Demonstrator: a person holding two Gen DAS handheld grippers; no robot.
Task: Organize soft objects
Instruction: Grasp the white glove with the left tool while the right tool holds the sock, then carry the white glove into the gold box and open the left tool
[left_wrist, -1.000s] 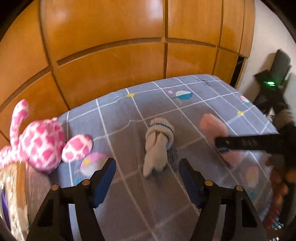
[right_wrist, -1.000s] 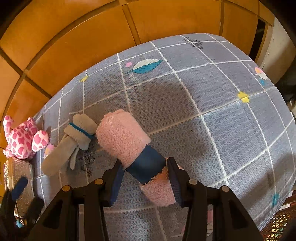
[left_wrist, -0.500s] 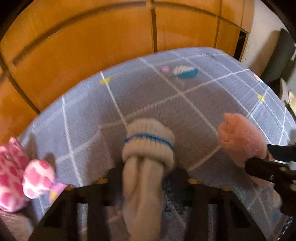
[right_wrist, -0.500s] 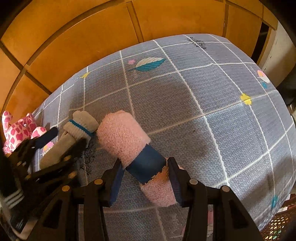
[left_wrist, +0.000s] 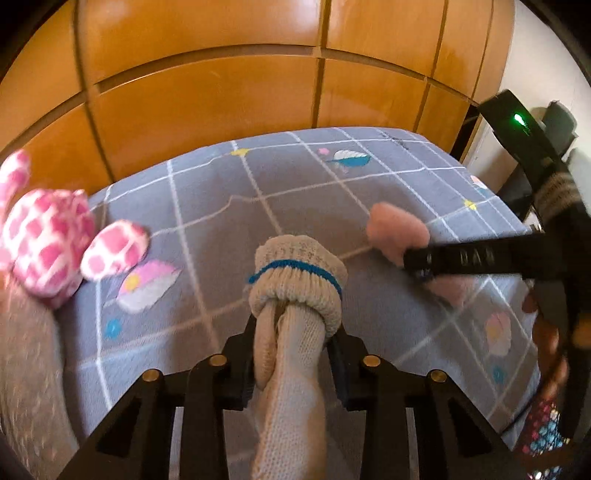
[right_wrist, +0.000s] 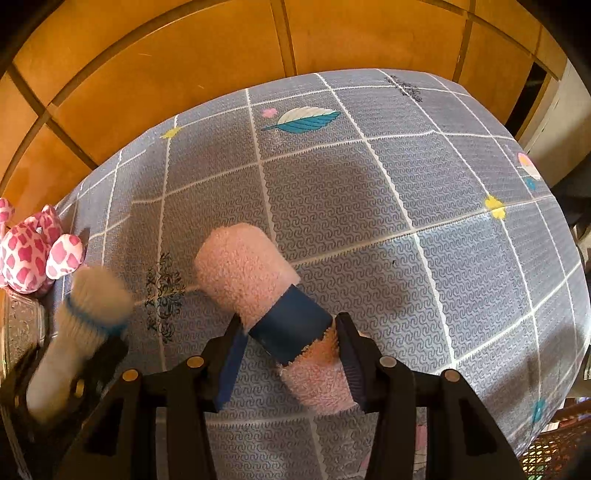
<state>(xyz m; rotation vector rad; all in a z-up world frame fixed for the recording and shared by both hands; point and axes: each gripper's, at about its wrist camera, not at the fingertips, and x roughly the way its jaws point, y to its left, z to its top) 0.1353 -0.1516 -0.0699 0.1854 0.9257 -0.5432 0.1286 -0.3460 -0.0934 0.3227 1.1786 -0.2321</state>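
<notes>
My left gripper (left_wrist: 293, 363) is shut on a rolled cream sock with a blue stripe (left_wrist: 291, 317) and holds it above the grey checked bedspread (left_wrist: 207, 206). The sock also shows, blurred, in the right wrist view (right_wrist: 85, 317). My right gripper (right_wrist: 291, 354) is shut on a rolled fluffy pink cloth with a blue band (right_wrist: 269, 299), just above the bedspread (right_wrist: 369, 206). The pink cloth (left_wrist: 397, 230) and the right gripper's arm show at the right of the left wrist view.
A pink-and-white spotted plush toy (left_wrist: 48, 243) lies at the bed's left edge, also in the right wrist view (right_wrist: 33, 254). A patterned cushion (left_wrist: 26, 354) lies under it. Orange wooden wardrobe doors (left_wrist: 221, 92) stand behind the bed.
My left gripper moved onto the cream sock, closed on it and lifted it off the bedspread. My right gripper kept its hold on the pink cloth and raised it slightly.
</notes>
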